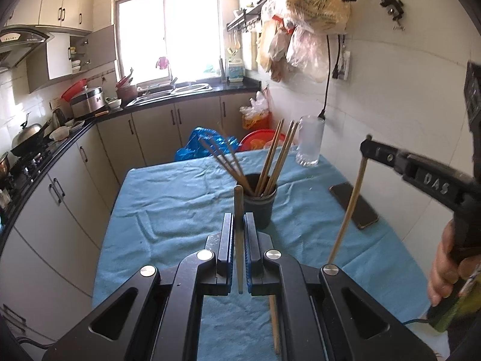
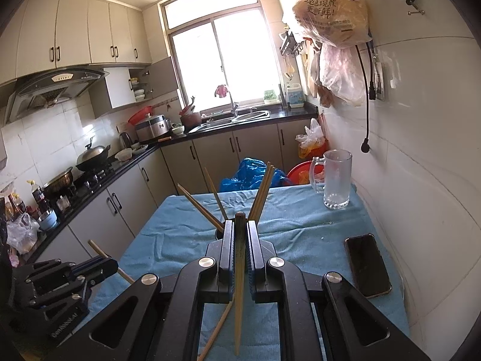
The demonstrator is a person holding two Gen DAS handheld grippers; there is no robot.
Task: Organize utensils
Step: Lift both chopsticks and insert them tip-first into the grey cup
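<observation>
Left tongs: your black two-finger left gripper [image 1: 239, 225], at the bottom centre of the left wrist view, is clamped narrow on one pale wooden chopstick [image 1: 239, 240]. The stick runs straight up between the blue pads, so its tip points roughly at the holder.

Right tongs: your black two-finger right gripper [image 2: 240, 240] is likewise pinched tight on a second tan wooden chopstick [image 2: 239, 285], lengthwise between the pads. In the left wrist view the same gripper [image 1: 367, 146] sits at the right edge, with its stick [image 1: 350, 207] hanging steeply down towards the cloth; gripping near the top end probably leaves the long end free to drop in.

Hand: your right hand [image 1: 448, 270] wraps the handle at the lower right edge of the left wrist view.

Holder: the dark round cup [image 1: 260, 203] stands on the cloth just above centre frame, already carrying several brown chopsticks [image 1: 270, 159] that fan out left and right. Its open middle looks like the reason both sticks are held near upright.

Loose stick: another wooden chopstick [image 2: 216, 331] lies on the cloth, low in the right wrist view, not yet collected.

Table: the wrinkled light blue towel-covered table [image 1: 168, 204] holds everything.

Bystanders: a clear glass mug [image 2: 336, 180] and a black smartphone [image 2: 368, 264] sit towards the right side, well apart from the cup.

Stage: judging by this, you are mid-task, with two sticks ready to insert.
</observation>
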